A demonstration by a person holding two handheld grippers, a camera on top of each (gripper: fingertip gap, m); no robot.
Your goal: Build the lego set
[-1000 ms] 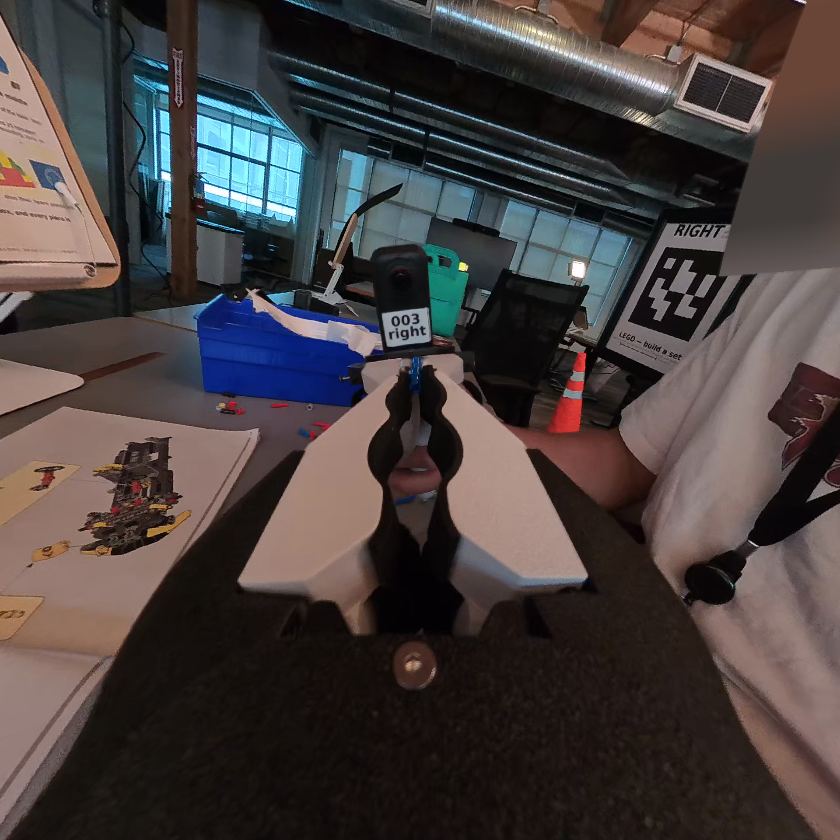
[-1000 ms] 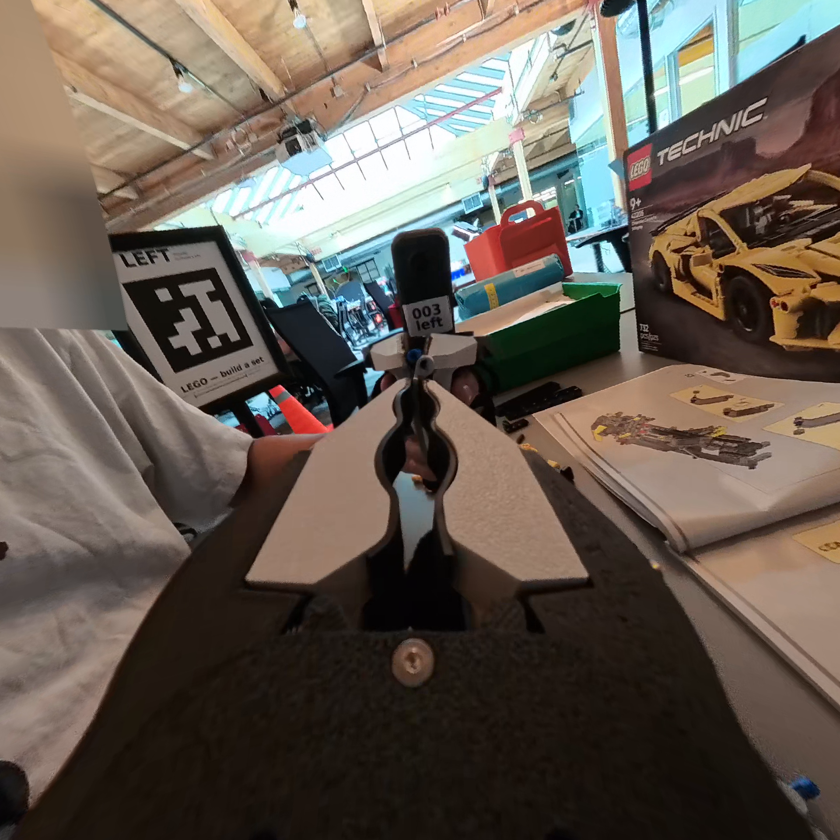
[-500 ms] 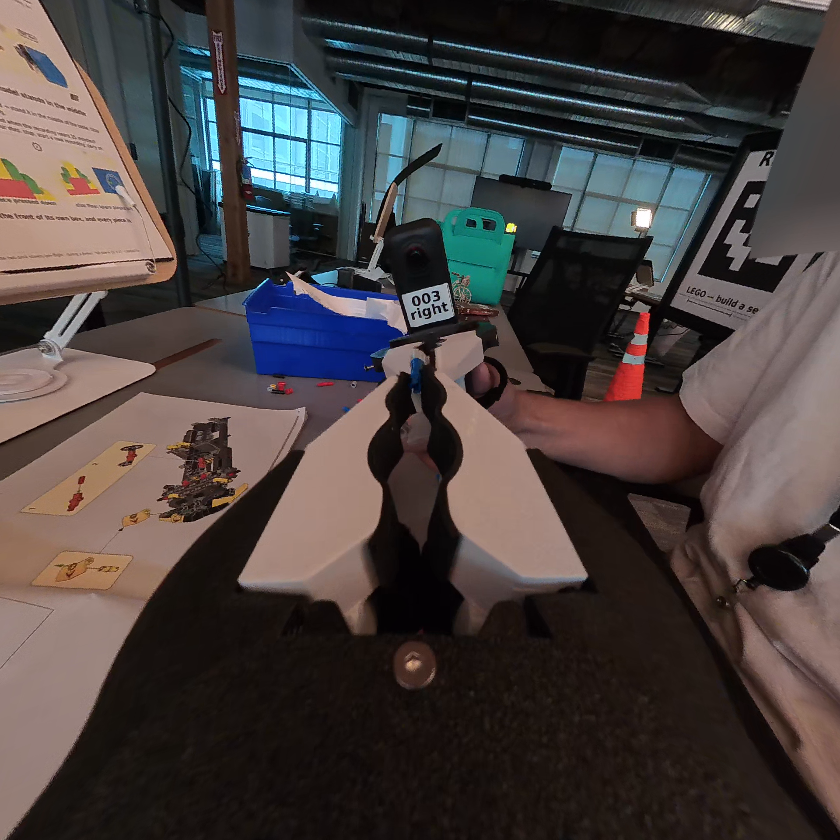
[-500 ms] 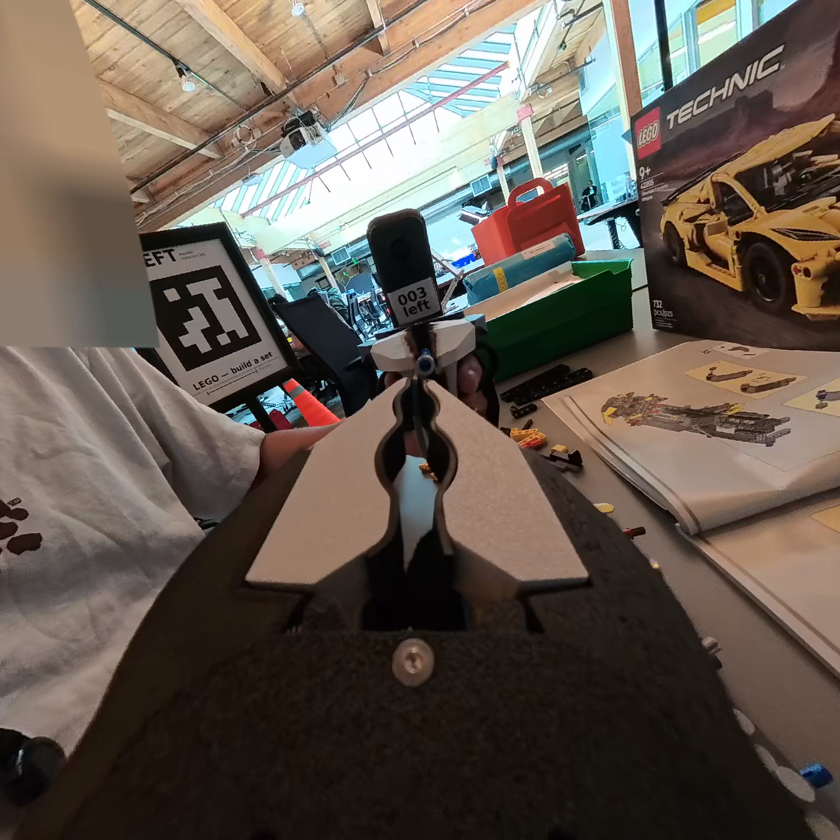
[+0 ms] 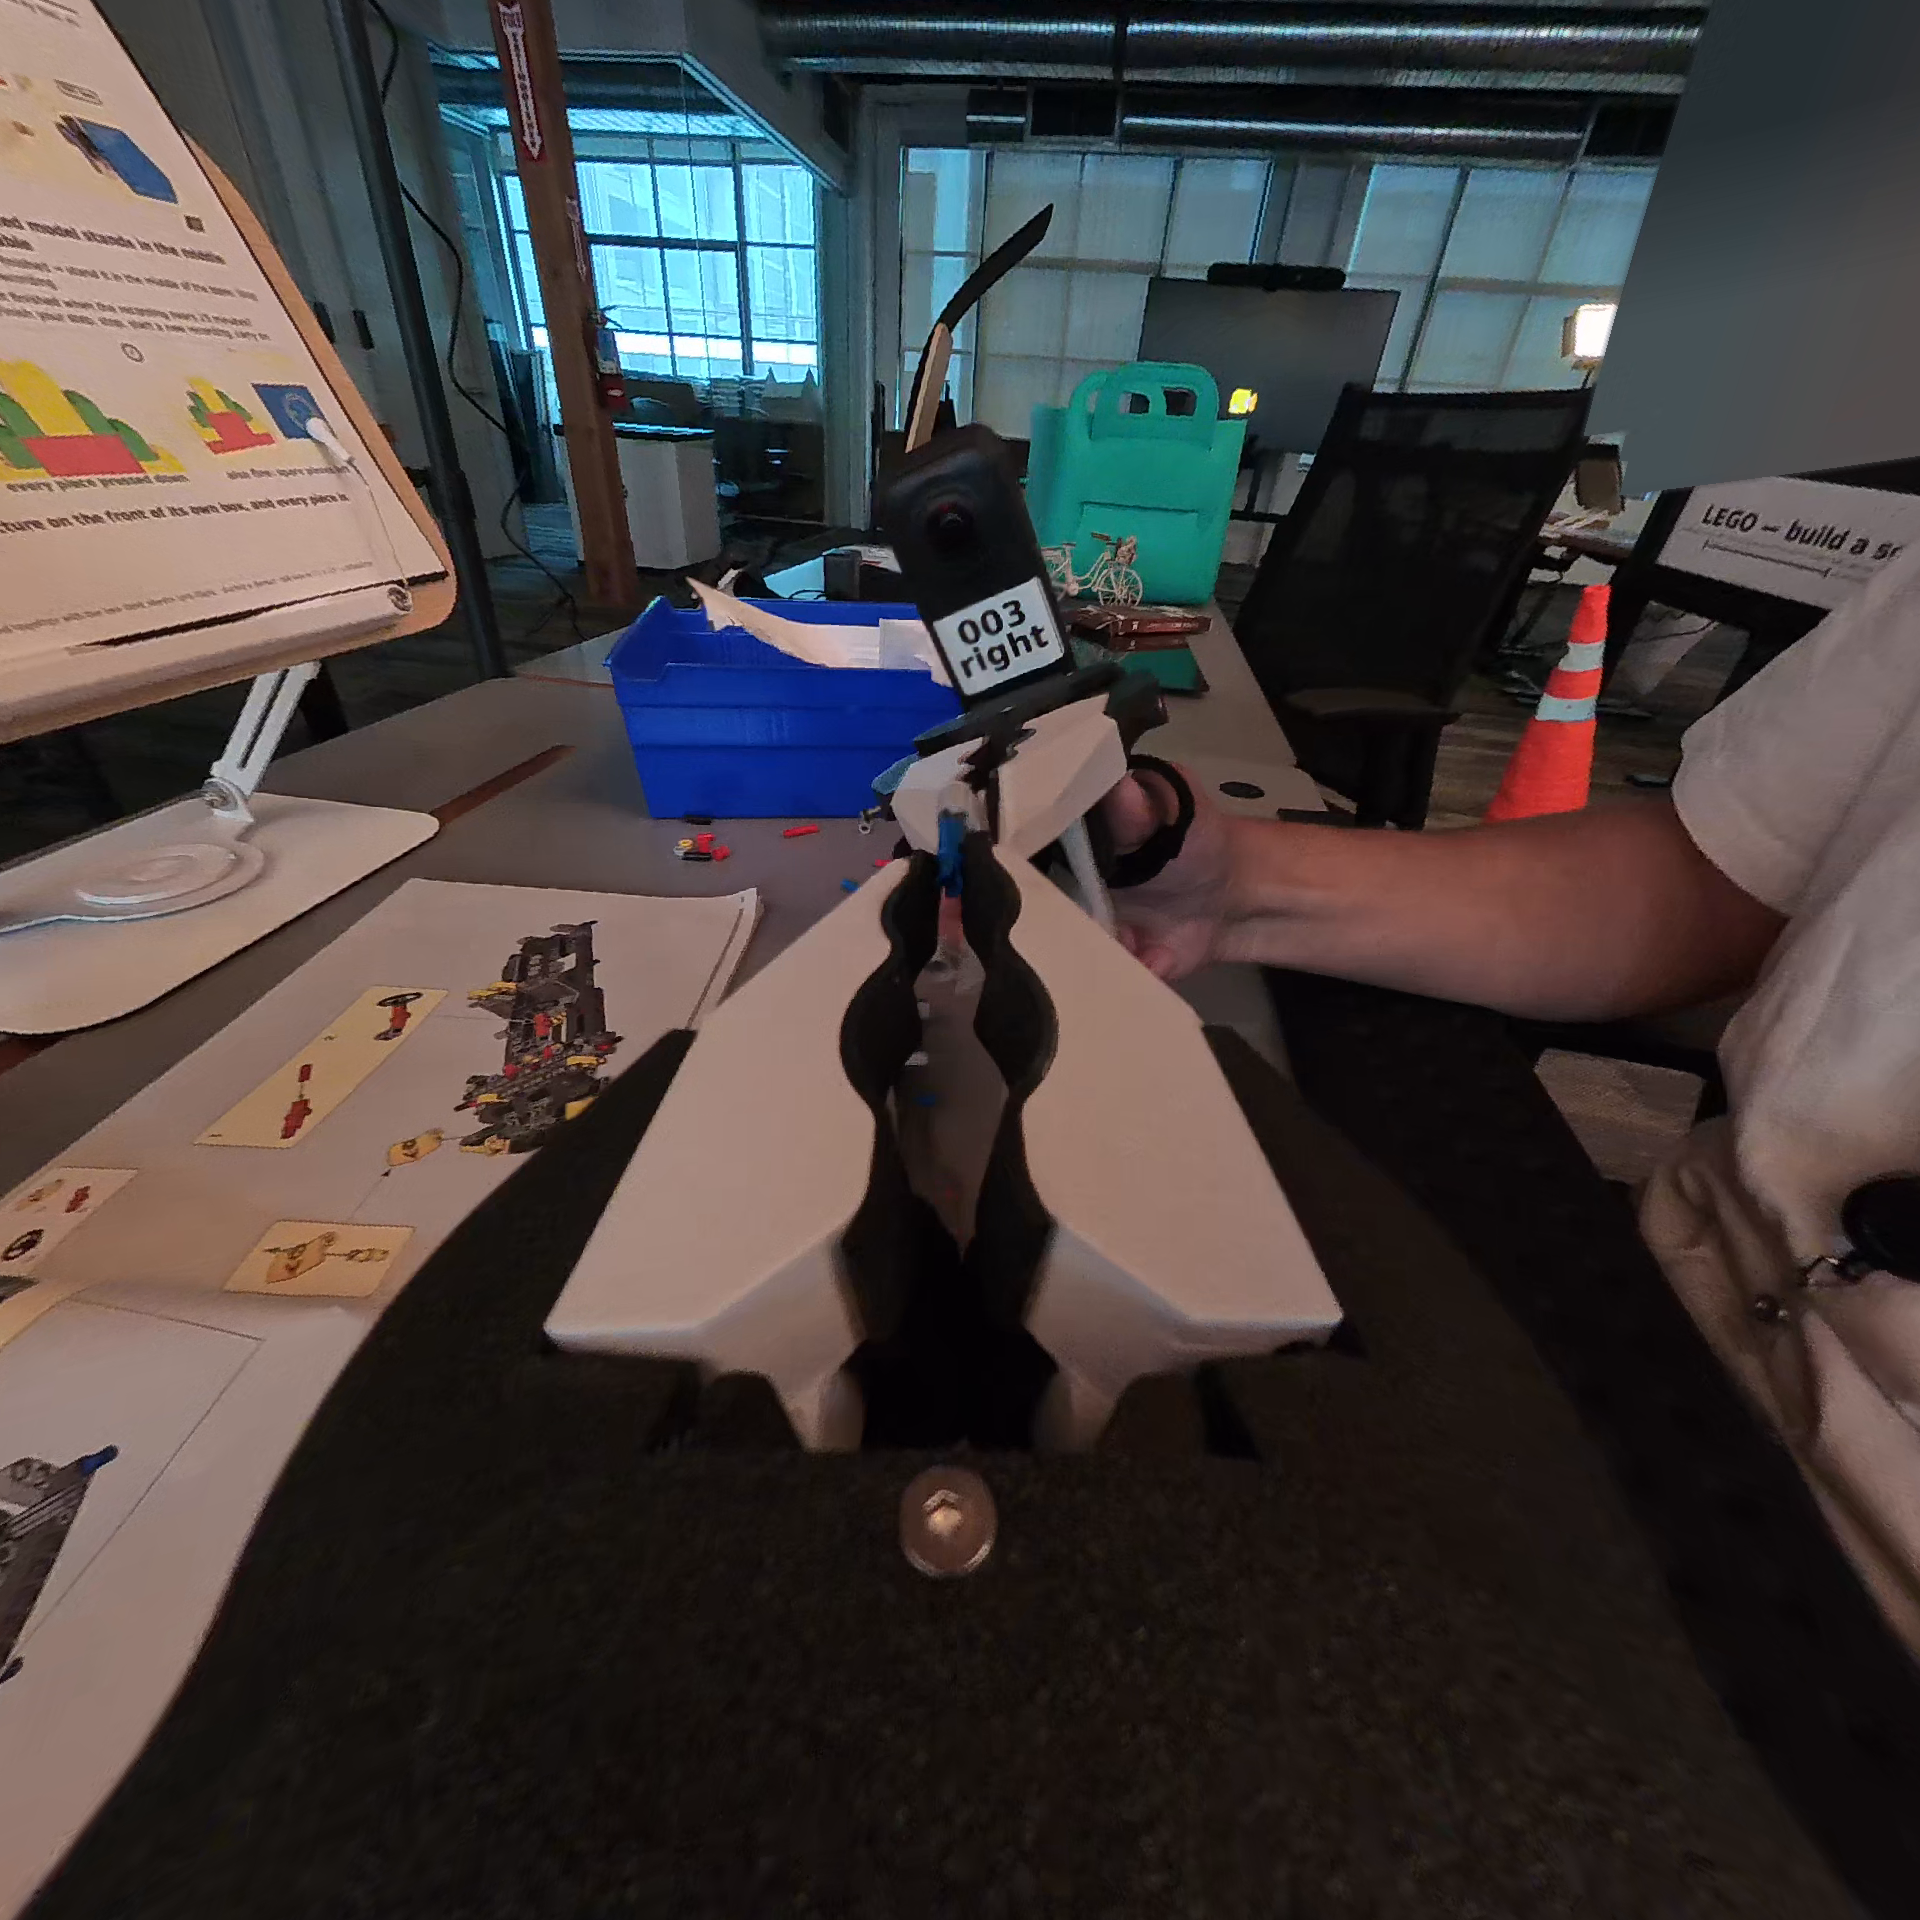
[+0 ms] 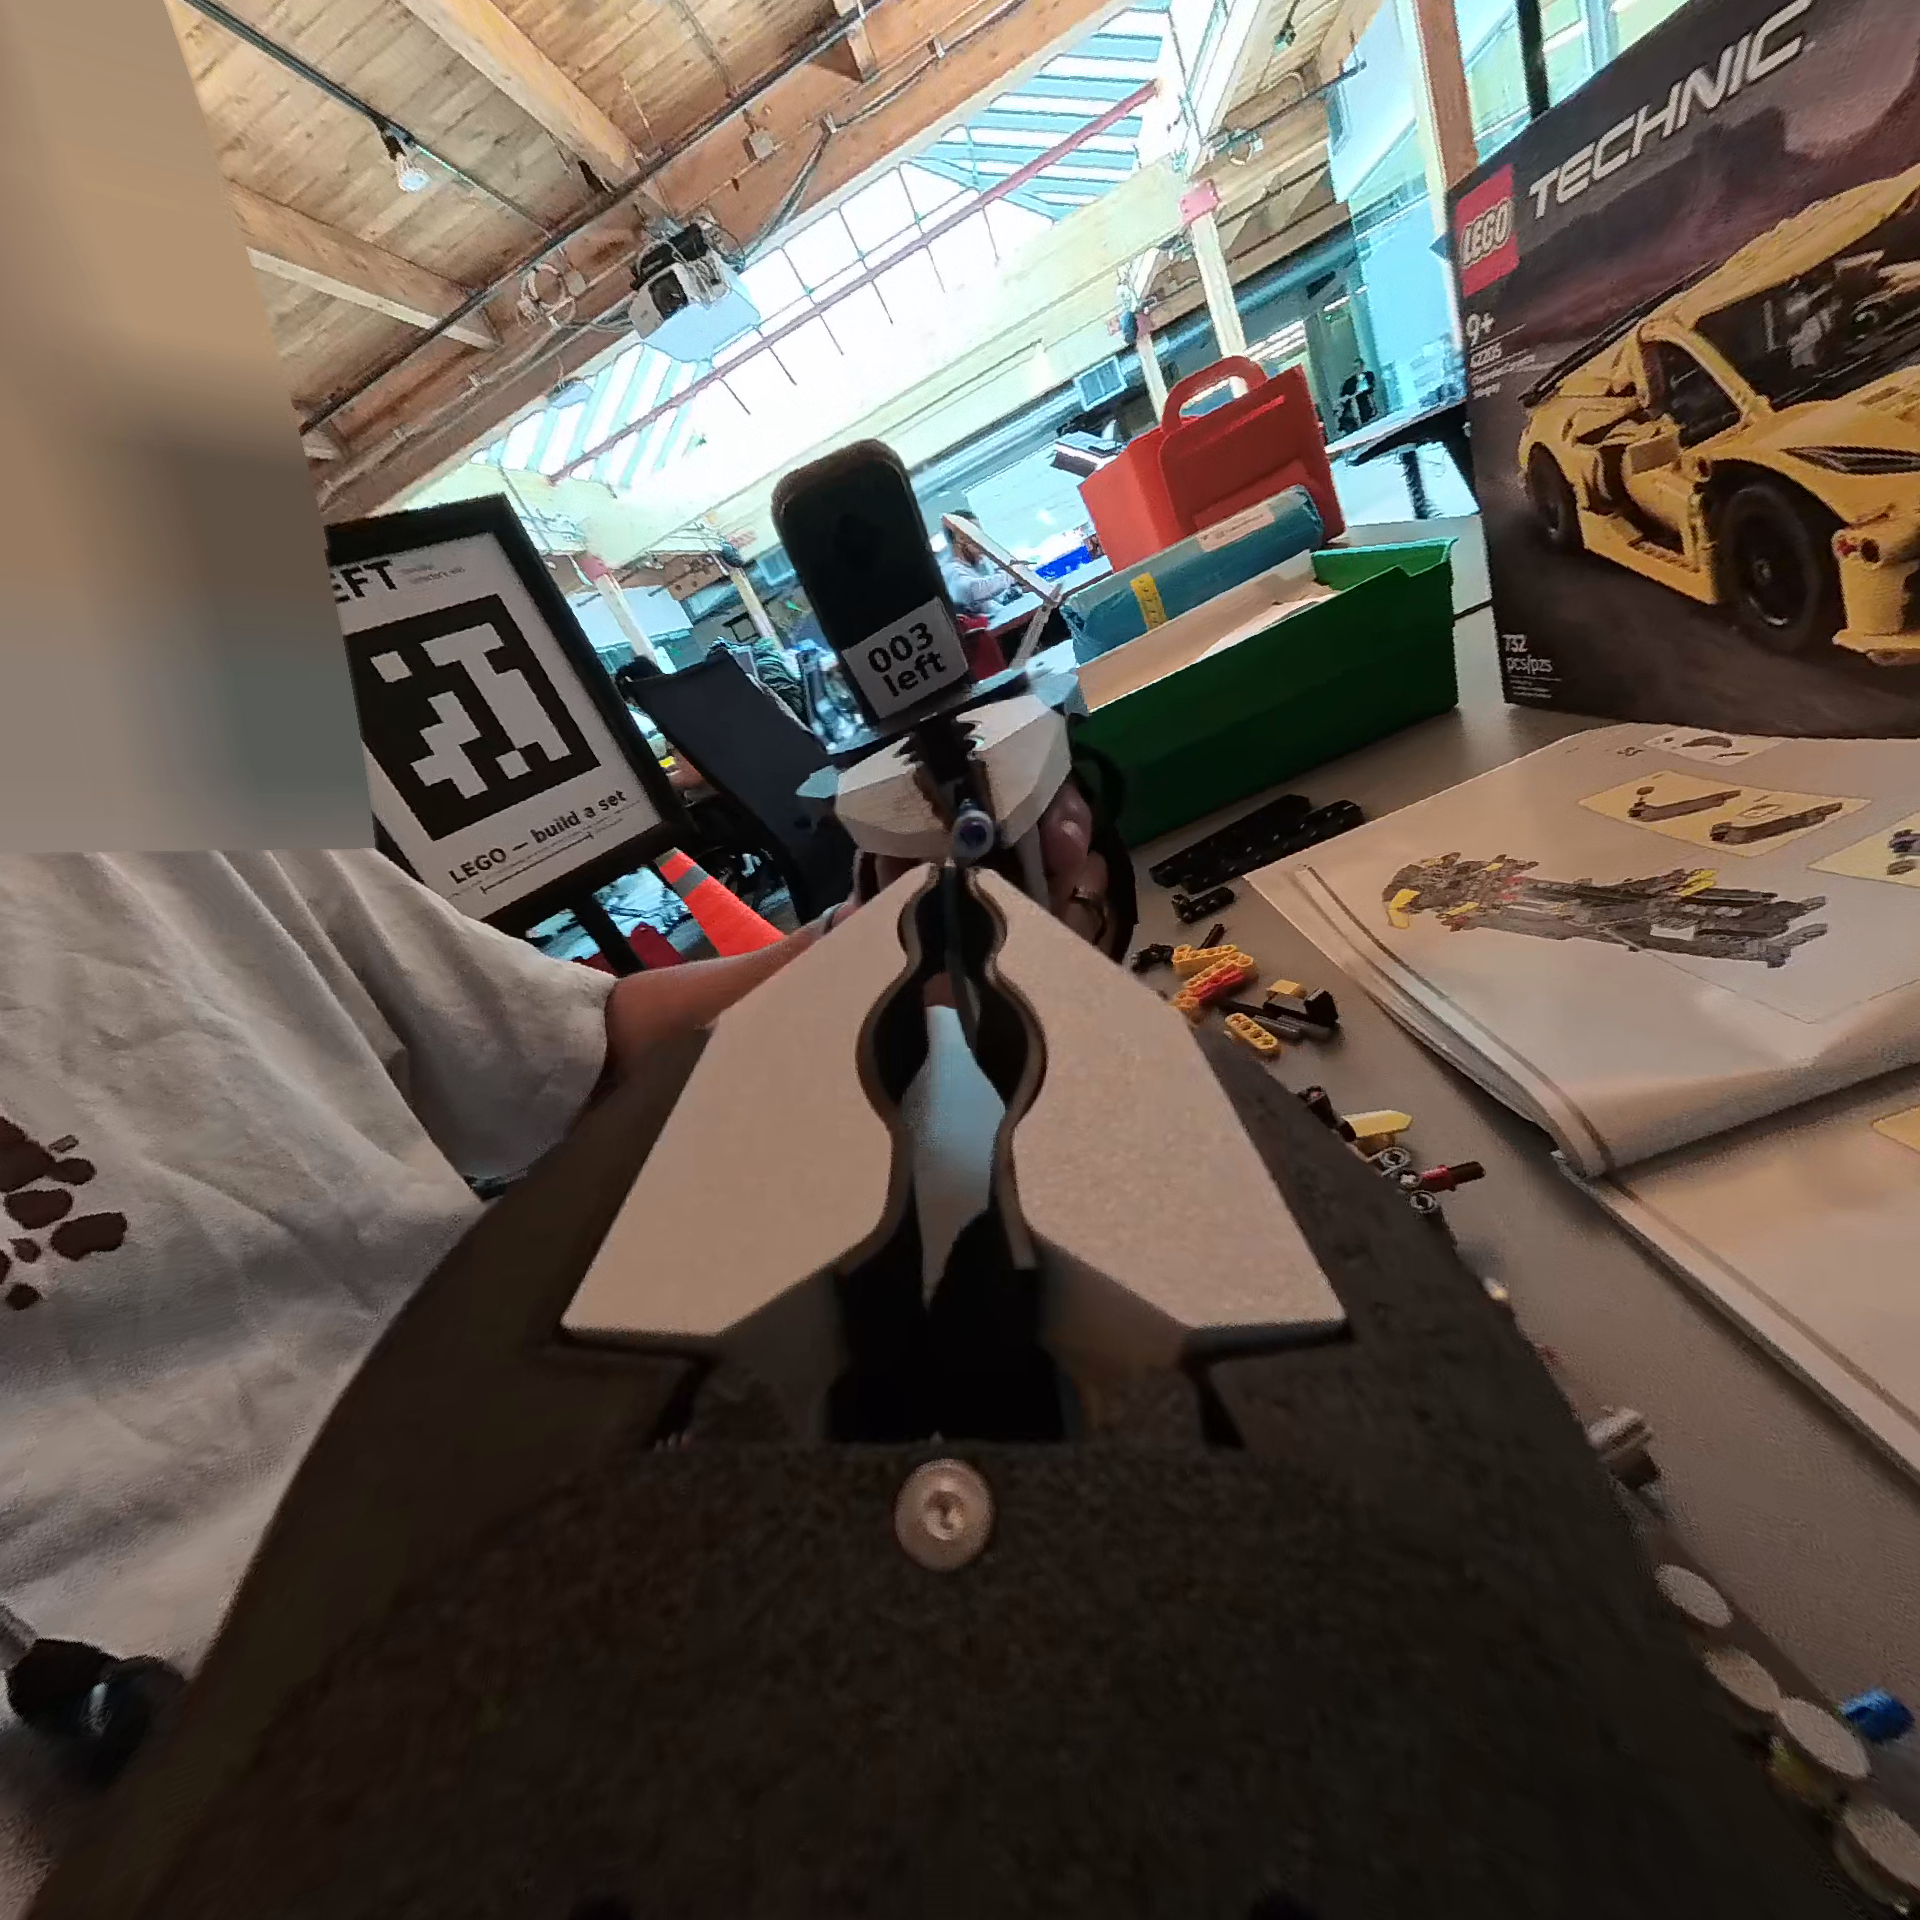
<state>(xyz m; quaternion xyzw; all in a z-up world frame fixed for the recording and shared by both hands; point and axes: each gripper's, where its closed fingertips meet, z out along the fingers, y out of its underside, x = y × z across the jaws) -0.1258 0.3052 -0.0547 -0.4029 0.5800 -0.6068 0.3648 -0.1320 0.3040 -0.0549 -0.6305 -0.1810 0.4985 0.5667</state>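
A blue pin point(image 5: 949, 844) is pinched between the closed left gripper point(image 5: 951, 868) and right gripper point(image 6: 954, 871), tip to tip; scattered lego pieces point(image 6: 1247, 997) are seen only in the right wrist view.

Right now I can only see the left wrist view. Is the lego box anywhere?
Observer: Yes. In the right wrist view the lego box, with a yellow car pictured on it, stands behind the open booklet.
Operator: Are there more pieces?
Observer: Loose yellow, red and black pieces lie just left of that booklet.
Operator: Is there another bin?
Observer: A green bin sits left of the box.
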